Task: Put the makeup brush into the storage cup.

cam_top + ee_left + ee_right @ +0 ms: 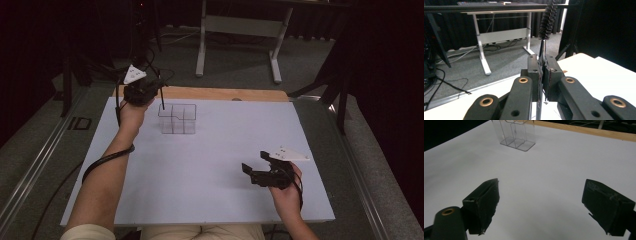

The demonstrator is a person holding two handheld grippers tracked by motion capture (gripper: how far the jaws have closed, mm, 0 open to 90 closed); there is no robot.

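Observation:
A clear plastic organizer [177, 119] with several compartments stands on the white table [210, 165] toward the far left; it also appears in the right gripper view [515, 133]. My left gripper [150, 90] hovers just left of the organizer's far corner, shut on a thin black bristle brush [161, 101]. In the left gripper view the jaws [543, 72] pinch the brush's stem, and its bristled head [547, 20] sticks out beyond them. My right gripper [255, 161] rests low over the near right of the table, open and holding nothing [549, 207].
A wooden strip [225, 93] runs along the table's far edge. Beyond it stands a white desk frame [240, 30] on grey floor, with cables [451, 82] lying on the floor. White surface stretches between the organizer and the right gripper.

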